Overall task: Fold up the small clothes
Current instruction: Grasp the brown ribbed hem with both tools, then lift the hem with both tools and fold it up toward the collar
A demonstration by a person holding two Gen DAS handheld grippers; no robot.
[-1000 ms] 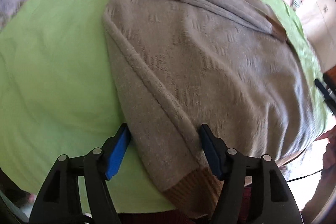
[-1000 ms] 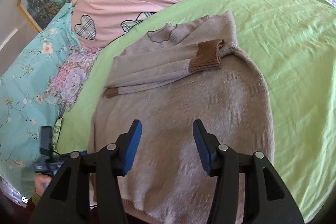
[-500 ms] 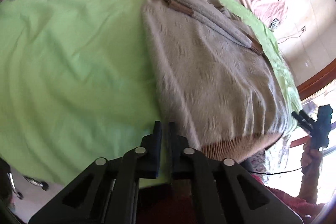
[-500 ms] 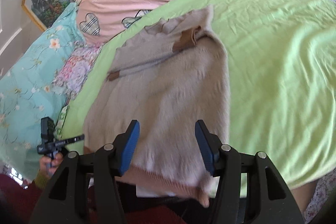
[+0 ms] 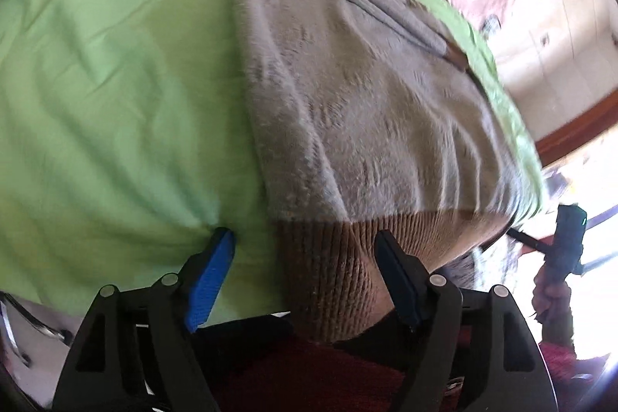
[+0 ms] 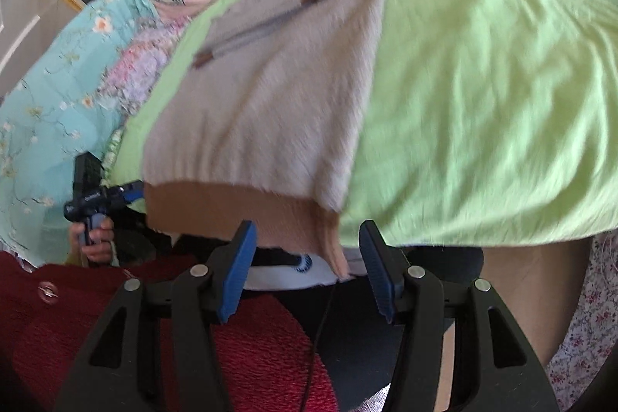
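beige sweater (image 5: 359, 95) lay on green sheet (image 5: 116, 83), brown hem (image 5: 340, 265) over bed edge. left tongs (image 5: 305, 269) had just been opening, hem between, ungripped. right tongs (image 6: 307, 257) released.

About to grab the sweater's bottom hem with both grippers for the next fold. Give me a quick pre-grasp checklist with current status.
1. Left gripper open, jaws just opened: ok.
2. Brown hem corner between its fingers, not yet pinched: ok.
3. Right gripper open: ok.
4. Hem's other corner between the right fingers, unpinched: ok.
5. Both sleeves folded across the sweater: ok.
6. Hem hangs off the green sheet edge; whether the lower layer sits in either gap: cannot tell.
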